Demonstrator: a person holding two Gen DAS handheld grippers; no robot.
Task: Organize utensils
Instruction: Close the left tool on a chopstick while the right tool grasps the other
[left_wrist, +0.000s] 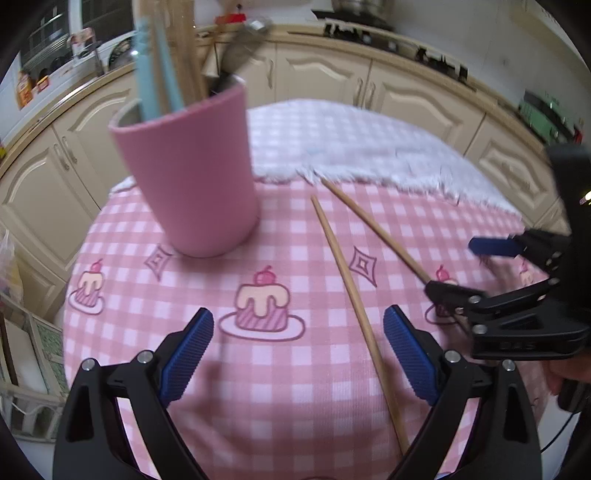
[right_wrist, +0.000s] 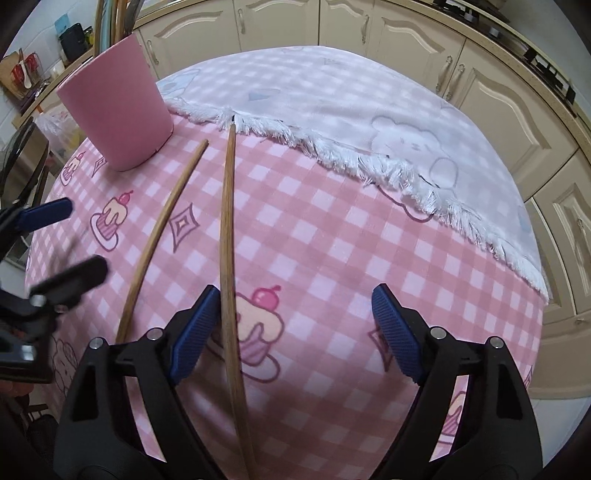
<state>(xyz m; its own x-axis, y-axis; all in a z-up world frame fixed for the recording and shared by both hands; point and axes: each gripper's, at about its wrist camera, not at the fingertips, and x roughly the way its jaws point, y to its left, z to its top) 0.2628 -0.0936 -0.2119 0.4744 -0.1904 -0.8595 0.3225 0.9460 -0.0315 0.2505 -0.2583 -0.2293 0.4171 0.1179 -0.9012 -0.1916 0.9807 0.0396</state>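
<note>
A pink cup (left_wrist: 192, 177) stands on the pink checked tablecloth (left_wrist: 295, 387) and holds blue and wooden utensils (left_wrist: 162, 62); it also shows in the right wrist view (right_wrist: 118, 110). Two wooden chopsticks lie on the cloth to its right: the near one (left_wrist: 351, 291) and the far one (left_wrist: 376, 229). My left gripper (left_wrist: 297, 350) is open above the cloth, the near chopstick just inside its right finger. My right gripper (right_wrist: 291, 328) is open and empty, with one chopstick (right_wrist: 228, 240) just inside its left finger and the other (right_wrist: 162, 229) further left.
A white fringed cloth (right_wrist: 369, 122) covers the far part of the table. Cream kitchen cabinets (left_wrist: 332, 70) run behind. The right gripper shows at the right of the left wrist view (left_wrist: 454, 266), and the left gripper at the left of the right wrist view (right_wrist: 77, 240).
</note>
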